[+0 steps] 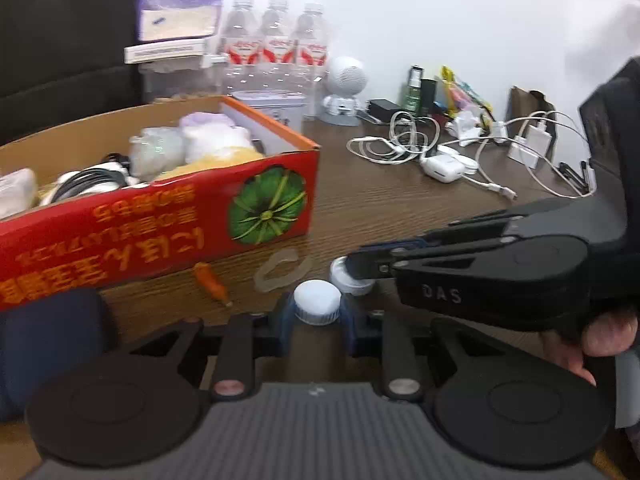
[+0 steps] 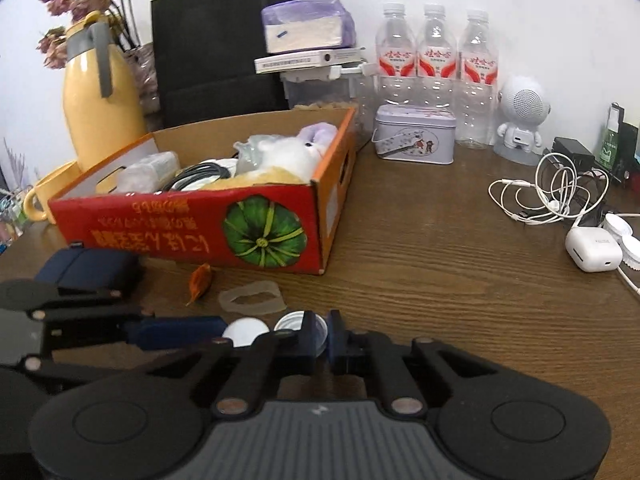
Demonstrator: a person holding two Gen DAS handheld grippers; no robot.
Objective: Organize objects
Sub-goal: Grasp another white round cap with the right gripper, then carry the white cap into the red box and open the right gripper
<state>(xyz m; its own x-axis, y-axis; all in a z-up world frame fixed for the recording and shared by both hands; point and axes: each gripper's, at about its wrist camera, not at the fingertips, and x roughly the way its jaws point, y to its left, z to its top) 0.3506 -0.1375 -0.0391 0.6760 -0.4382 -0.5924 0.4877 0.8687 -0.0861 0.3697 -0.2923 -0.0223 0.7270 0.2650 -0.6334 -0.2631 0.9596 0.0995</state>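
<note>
On the left stands the red and orange cardboard box with a green pumpkin print, already filled with soft toys and cables. Before it, on the brown wood-grain table, lie a small orange wrapped piece and a flat translucent ring-shaped strip.

Just to the right of these are the two small white round caps. The left gripper has its blue-tipped fingers closed in on the sides of the first white ribbed cap, which sits on the table between them. It seems a grip, though the contact itself is partly hidden.

The second white cap lies touching the first one, on its right. The right gripper comes in from the right side and its jaws are shut almost completely, pinching the thin edge of this cap, as I judge from both views.

Each cap is directly at the fingertips of its own hand, so neither hand has to reach further. The box lies to the left and behind both caps, nearer to the left hand. Probably the next move is to lift and carry them there; the left hand should go first so the arms do not cross.
</note>
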